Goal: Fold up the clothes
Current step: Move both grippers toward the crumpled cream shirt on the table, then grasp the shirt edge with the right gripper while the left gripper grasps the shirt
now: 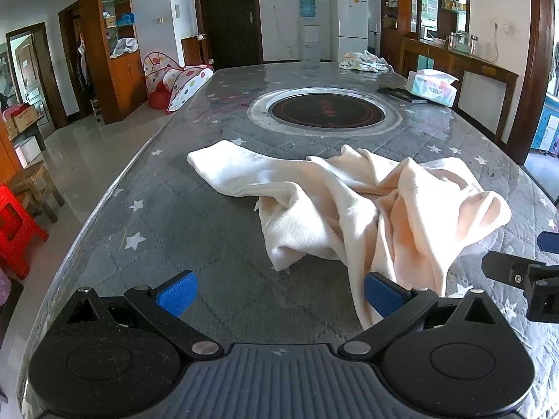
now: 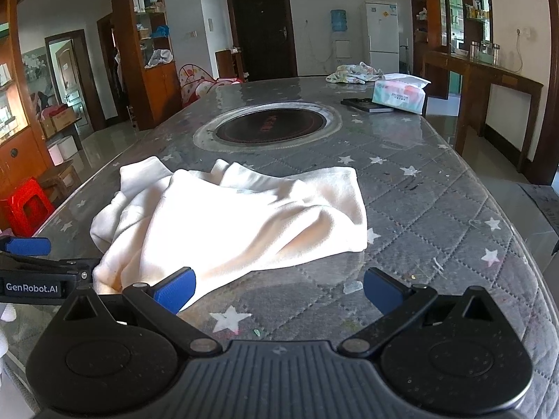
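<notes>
On the grey star-print table (image 1: 167, 209) my cream garment (image 1: 349, 209) lies crumpled near the front edge, its long axis running left-right, one sleeve pointing far-left. My left gripper (image 1: 279, 295) and right gripper (image 2: 279, 291) both gape, holding nothing.

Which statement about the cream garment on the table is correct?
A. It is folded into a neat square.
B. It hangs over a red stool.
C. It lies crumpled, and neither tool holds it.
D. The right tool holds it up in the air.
C: the cream garment lies in a wrinkled heap on the table, while the left tool and the right tool are both open with nothing between the fingers.
</notes>
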The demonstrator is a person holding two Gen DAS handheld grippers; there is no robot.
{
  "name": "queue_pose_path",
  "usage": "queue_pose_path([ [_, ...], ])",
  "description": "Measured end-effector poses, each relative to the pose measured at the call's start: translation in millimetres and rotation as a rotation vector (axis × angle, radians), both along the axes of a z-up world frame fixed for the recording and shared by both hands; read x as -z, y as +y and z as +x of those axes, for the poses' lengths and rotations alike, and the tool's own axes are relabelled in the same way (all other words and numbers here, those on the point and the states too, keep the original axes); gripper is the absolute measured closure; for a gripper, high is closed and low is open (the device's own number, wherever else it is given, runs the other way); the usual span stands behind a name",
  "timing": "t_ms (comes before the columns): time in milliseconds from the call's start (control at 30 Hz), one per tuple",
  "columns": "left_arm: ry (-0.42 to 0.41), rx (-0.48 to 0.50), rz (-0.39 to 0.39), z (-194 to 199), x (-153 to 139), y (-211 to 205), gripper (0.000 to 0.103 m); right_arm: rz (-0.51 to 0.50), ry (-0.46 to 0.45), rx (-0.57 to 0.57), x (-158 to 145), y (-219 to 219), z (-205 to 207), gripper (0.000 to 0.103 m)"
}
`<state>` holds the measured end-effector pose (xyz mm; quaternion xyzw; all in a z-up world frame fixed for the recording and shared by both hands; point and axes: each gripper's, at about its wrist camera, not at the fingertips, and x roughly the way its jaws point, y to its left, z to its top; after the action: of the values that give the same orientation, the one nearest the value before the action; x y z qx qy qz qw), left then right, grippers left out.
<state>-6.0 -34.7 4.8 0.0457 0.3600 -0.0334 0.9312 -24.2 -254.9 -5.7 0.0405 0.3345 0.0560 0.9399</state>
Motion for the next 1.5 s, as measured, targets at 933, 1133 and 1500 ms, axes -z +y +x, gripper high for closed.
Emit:
queue_pose_path([
  [933, -0.061, 0.078, -0.007, 22, -14, -7, 0.010, 0.016, -0.031, -0.049, -12, 9, 29, 0.010],
  [1133, -0.060, 0.128, -0.050, 27, -17, -5, 0.032, 0.045, -0.034, -0.100, -20, 17, 49, 0.023],
  [1500, -0.035, 0.224, -0.103, 38, -15, -10, 0.055, 0.080, 0.002, -0.212, -16, 39, 86, 0.048],
])
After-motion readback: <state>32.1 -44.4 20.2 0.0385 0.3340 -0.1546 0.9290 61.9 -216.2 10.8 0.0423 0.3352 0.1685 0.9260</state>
